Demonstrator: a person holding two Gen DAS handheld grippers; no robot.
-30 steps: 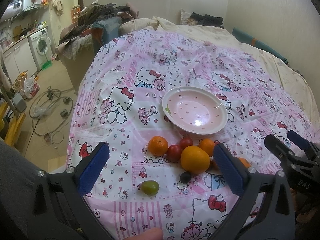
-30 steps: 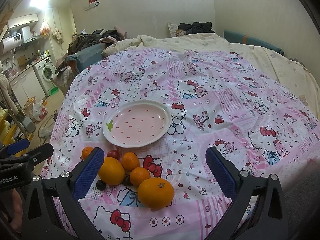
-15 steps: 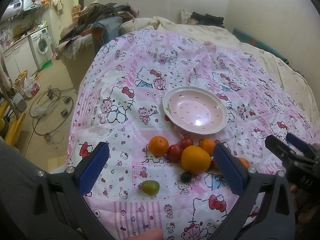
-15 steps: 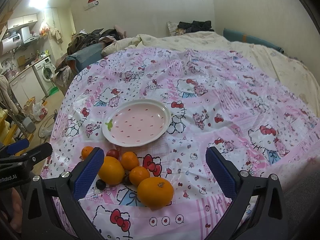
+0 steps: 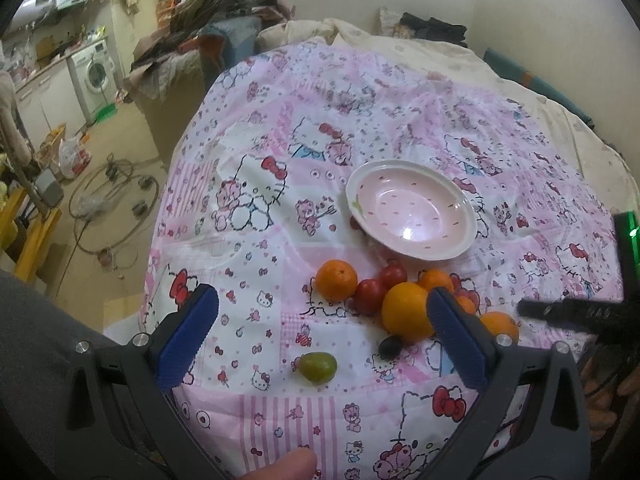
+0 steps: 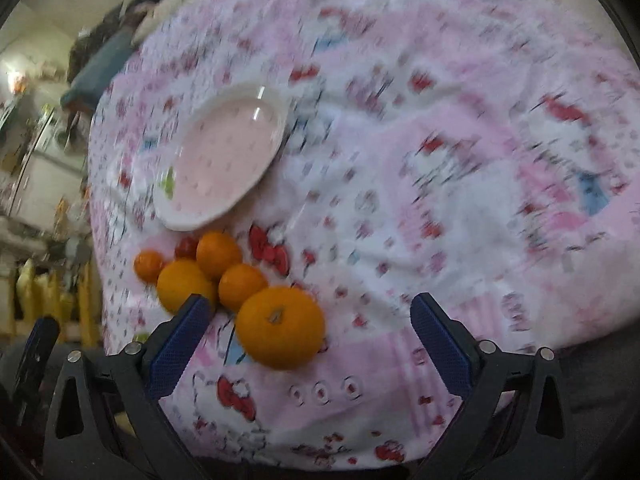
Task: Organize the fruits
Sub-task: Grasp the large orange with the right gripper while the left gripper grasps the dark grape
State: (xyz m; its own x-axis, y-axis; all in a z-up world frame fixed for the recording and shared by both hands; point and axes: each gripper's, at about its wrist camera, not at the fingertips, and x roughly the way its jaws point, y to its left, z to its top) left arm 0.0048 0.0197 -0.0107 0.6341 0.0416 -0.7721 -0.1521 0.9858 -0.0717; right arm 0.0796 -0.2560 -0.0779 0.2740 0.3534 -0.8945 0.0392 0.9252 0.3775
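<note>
An empty pink plate [image 5: 412, 216] [image 6: 228, 156] lies on the Hello Kitty bedspread [image 5: 280, 152]. In front of it sit several oranges, two red tomatoes [image 5: 370, 296], a dark grape [image 5: 390, 346] and a green fruit [image 5: 318, 366]. My left gripper [image 5: 320, 296] is open above the fruit's near side and holds nothing. In the blurred, tilted right wrist view, my right gripper [image 6: 309, 301] points steeply down. Its jaws are wide and closing. The largest orange [image 6: 280, 326] lies between the fingers, nearer the left one, and no pad touches it. The right gripper's dark finger [image 5: 572, 312] shows at the far right.
The bed's left edge drops to a floor with cables [image 5: 112, 208]. A washing machine [image 5: 96, 76] and a clothes pile [image 5: 224, 8] stand beyond. A cream blanket [image 5: 400, 36] covers the bed's far end by the wall. A person's fingertip [image 5: 280, 468] shows at the bottom.
The right gripper has dropped toward the bed and rolled, so the large orange now lies between its fingers. The left gripper has hardly moved.
</note>
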